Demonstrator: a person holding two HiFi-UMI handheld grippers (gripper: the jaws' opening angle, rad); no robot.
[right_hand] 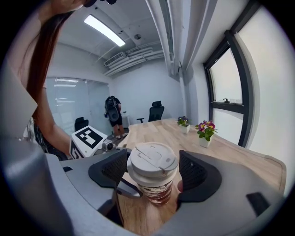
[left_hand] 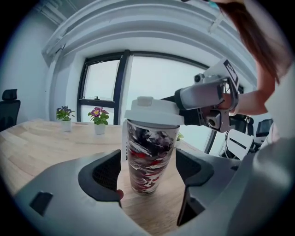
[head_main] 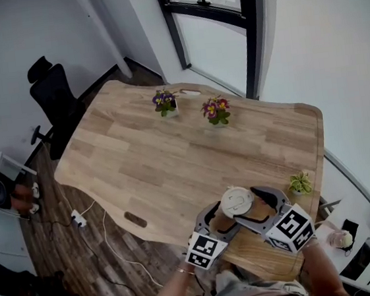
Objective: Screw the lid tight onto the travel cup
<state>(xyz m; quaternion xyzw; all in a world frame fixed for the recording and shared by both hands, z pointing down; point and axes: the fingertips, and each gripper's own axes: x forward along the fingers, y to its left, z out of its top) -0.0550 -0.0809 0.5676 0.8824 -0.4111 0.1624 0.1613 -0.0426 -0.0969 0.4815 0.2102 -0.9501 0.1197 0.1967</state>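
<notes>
Travel cup (left_hand: 148,159), lid (right_hand: 152,160) on, between released left tool (left_hand: 150,173) and right tool (right_hand: 154,173), flower pots (head_main: 164,102) beyond on table (head_main: 147,161).

Tabletop (head_main: 147,161) beyond travel cup (head_main: 236,202) lay open; small plant (head_main: 300,182) stood near on right; purple-flower pot (head_main: 164,102), pink-flower pot (head_main: 215,111) well apart, far edge.

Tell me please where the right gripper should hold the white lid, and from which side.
Probably grip the lid on its round outer rim, coming from the person's side, one pad on each flank. The cup stands upright and the rim overhangs its body. The right gripper has its open jaws around the rim.
</notes>
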